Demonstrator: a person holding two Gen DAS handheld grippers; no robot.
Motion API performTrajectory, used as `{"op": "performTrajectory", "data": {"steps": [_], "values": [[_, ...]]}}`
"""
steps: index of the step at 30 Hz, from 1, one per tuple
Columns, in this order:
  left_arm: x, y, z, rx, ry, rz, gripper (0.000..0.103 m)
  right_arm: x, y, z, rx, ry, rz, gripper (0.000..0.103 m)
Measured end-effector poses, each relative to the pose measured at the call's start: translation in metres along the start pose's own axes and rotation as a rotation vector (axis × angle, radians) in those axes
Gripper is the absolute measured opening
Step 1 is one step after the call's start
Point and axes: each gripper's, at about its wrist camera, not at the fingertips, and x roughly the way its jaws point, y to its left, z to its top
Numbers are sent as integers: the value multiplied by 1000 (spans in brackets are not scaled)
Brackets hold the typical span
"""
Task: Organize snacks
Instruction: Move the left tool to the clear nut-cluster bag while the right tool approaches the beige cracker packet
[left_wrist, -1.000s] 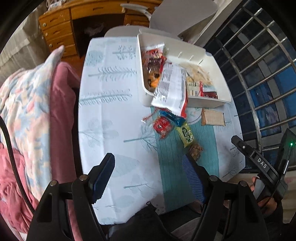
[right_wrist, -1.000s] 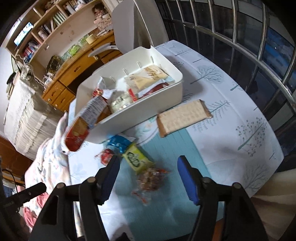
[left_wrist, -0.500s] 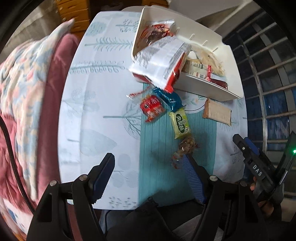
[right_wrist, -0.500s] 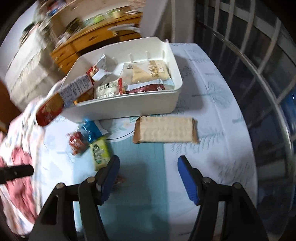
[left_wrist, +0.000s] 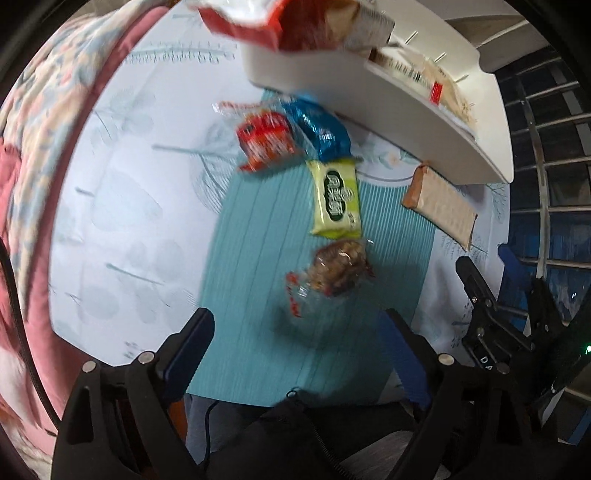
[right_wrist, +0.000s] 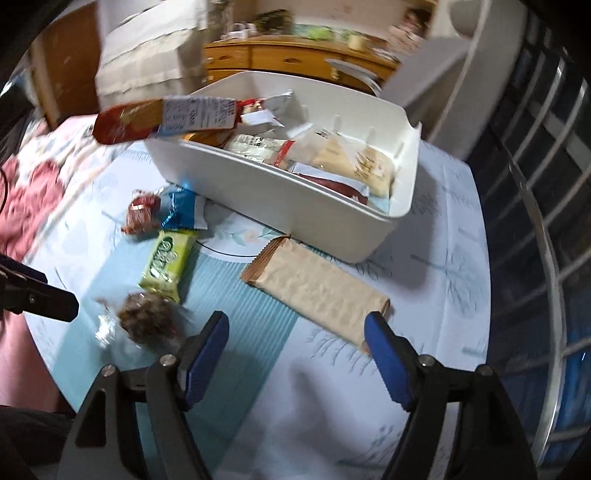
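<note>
Here, both the left gripper (left_wrist: 295, 345) and right gripper (right_wrist: 297, 341) are held spread and empty. A tan, ridged cracker pack (right_wrist: 316, 286) lies flat near the white bin (right_wrist: 295, 206), just ahead of the right gripper.

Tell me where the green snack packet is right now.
The green snack packet lies on the table's teal stripe in the right wrist view, left of the tan cracker pack, between the blue wrapper and the clear nut bag.
</note>
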Motion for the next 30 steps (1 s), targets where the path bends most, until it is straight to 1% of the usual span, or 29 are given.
{"op": "performTrajectory", "data": {"steps": [4, 8, 15, 21, 23, 26, 30], "values": [[21, -11, -5, -26, 4, 7, 92, 6, -6, -1, -68, -57, 9, 77], [38, -16, -4, -80, 4, -1, 92, 16, -11, 1, -114, -100, 18, 77], [61, -15, 3, -165, 37, 17, 92, 51, -21, 0, -134, -80, 33, 78], [73, -15, 10, -223, 58, 20, 92, 68, -26, 0, -118, -74, 48, 78], [79, -18, 13, -235, 75, 28, 92, 69, -27, 0, -114, -90, 59, 83], [86, -23, 16, -250, 99, 31, 92, 75, -25, -1, -125, -88, 70, 87], [96, -27, 18, -293, 131, 26, 92, 79, -21, 0, -151, -92, 67, 89]]}}
